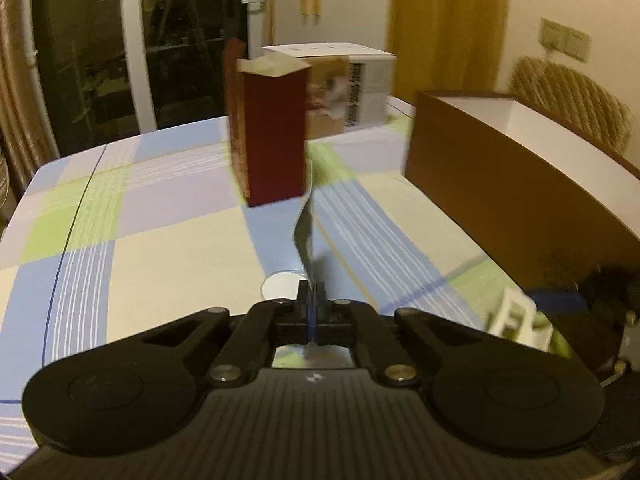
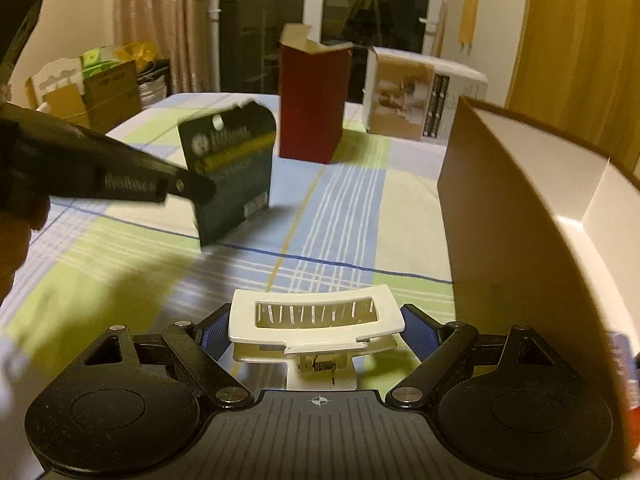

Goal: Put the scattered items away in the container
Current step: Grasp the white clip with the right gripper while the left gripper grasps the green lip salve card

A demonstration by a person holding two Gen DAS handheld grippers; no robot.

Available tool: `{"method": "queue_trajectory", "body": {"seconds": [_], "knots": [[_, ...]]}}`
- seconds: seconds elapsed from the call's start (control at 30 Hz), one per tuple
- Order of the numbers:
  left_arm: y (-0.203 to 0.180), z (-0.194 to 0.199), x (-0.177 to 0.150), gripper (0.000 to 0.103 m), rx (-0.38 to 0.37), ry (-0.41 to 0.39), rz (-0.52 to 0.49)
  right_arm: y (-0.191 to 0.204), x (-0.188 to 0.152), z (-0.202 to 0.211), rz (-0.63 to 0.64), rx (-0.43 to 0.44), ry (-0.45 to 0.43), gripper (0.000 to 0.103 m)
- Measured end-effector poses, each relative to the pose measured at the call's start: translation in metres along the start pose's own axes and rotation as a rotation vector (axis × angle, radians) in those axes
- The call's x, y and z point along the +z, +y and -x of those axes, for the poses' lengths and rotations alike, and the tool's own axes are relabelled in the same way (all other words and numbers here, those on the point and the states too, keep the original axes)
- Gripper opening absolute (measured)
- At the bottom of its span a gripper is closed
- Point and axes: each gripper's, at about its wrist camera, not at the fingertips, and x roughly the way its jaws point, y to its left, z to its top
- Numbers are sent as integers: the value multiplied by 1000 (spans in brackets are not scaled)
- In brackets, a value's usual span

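Two items are held, none seen deposited: a flat dark green card packet (image 2: 230, 172) is pinched in the closed left fingers (image 1: 310, 296), and a white plastic hair claw (image 2: 316, 324) is gripped between the right fingers (image 2: 210, 336), beside the brown open-topped box (image 2: 500, 216) at frame right.

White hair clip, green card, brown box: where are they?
white hair clip (image 2: 314, 316): right wrist view, top frame.
green card (image 2: 236, 176): right wrist view, printed face.
brown box (image 1: 500, 196): left wrist view, outer wall.

Open box (image 2: 520, 208) right on the table (image 2: 120, 272), tall carton (image 2: 312, 104) behind, printed box (image 2: 420, 100) beyond.
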Motion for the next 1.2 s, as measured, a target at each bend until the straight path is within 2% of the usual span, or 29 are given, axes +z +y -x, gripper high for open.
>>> {"method": "queue_trajectory", "body": {"seconds": [0.27,0.37,0.47,0.53,0.57,0.6,0.67,0.77,0.87,1.07,1.2], "knots": [[-49,73,-43,0,80,69,-192,12,-13,77,112,25,-73,89],[-68,97,-65,0,102,112,-275,9,-21,107,107,16,-99,89],[-91,108,-88,0,91,171,-365,3,-27,132,89,-7,-118,89],[-105,113,-102,8,85,198,-421,-3,-30,146,64,-27,-128,89],[-111,116,-108,16,69,210,-431,-6,-31,151,52,-36,-132,89],[-115,119,-112,30,52,219,-432,-9,-32,155,36,-44,-137,89],[-121,129,-118,37,24,214,-421,-13,-32,163,6,-53,-143,89],[-122,141,-120,37,19,179,-380,-16,-34,167,-17,-54,-148,89],[-116,141,-118,37,57,158,-352,-18,-38,166,-36,-46,-141,89],[-98,118,-107,37,102,154,-284,-22,-39,162,-54,-29,-143,89],[-82,101,-99,36,96,176,-222,-24,-41,158,-63,-18,-138,89]]}}
